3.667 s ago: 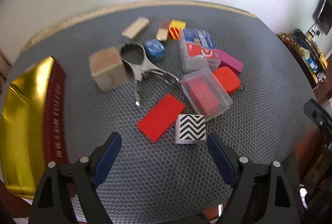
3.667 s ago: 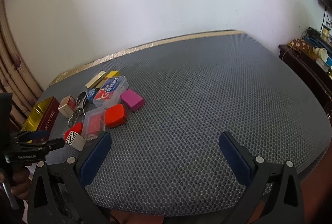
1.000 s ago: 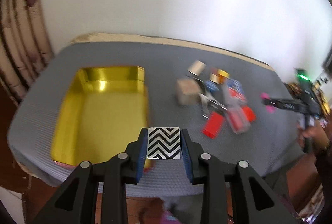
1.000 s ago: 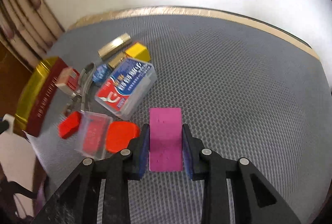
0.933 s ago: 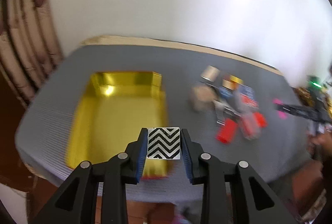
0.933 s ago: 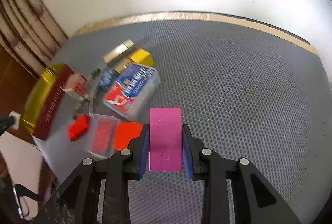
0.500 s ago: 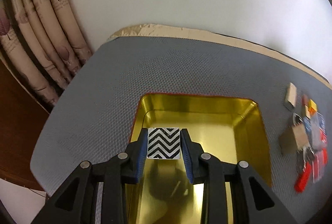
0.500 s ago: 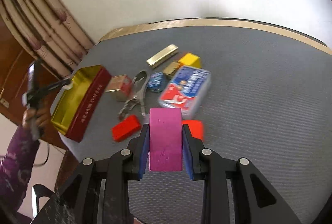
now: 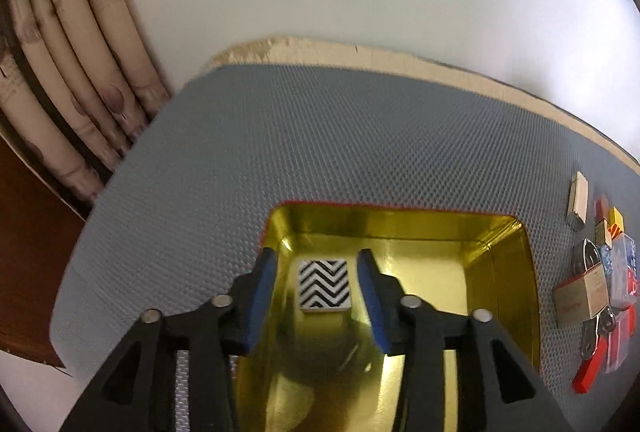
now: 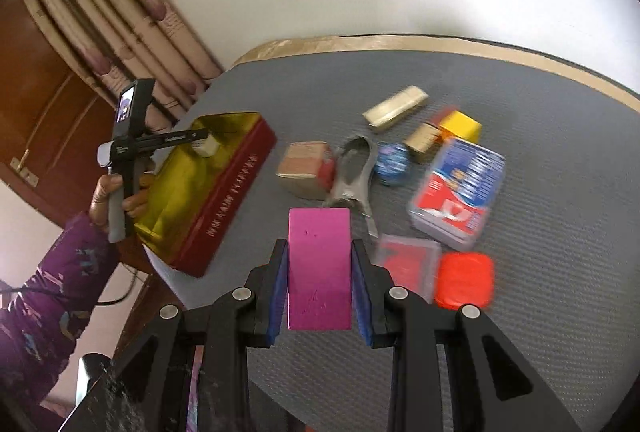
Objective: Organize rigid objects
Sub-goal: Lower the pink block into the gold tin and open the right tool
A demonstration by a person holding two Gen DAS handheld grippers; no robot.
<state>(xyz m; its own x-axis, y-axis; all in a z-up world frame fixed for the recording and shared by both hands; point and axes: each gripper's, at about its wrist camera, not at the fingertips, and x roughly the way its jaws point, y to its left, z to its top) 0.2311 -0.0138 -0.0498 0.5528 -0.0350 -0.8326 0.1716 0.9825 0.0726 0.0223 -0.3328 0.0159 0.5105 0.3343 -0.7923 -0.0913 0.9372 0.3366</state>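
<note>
Left gripper [image 9: 318,292]: lower centre of the left wrist view, over the gold tin [image 9: 500,272]. Jaws opening; blue pads stand clear of the zigzag block [image 9: 324,285] on both sides. The block, black-and-white chevron on top, lies between them on the tin's gold floor, near the far left corner.

Gold tin: rectangular, red outside, on the grey mesh bench [image 9: 320,132], lower centre of the frame.

Right edge of the same frame: a cluster of small items, among them a tan box [image 9: 582,298] and a red slab [image 9: 590,372], crowded and partly cut off.

Upper left: pale patterned curtain [image 9: 72,72].

Right gripper [image 10: 320,268]: lower centre of the right wrist view. Jaws closed on the magenta block [image 10: 319,268], pads pressed to its two long sides, block held above the bench.

Beyond it on the bench: clear case with red contents [image 10: 406,264], orange case [image 10: 464,280], blue-and-red card box [image 10: 460,192], metal clamp [image 10: 354,172], blue round item [image 10: 392,158], yellow block [image 10: 460,126], gold bar [image 10: 396,108].

Left of the frame: the person's hand [image 10: 120,192], in a purple patterned sleeve [image 10: 48,292], grips the left gripper's handle over the tin.
</note>
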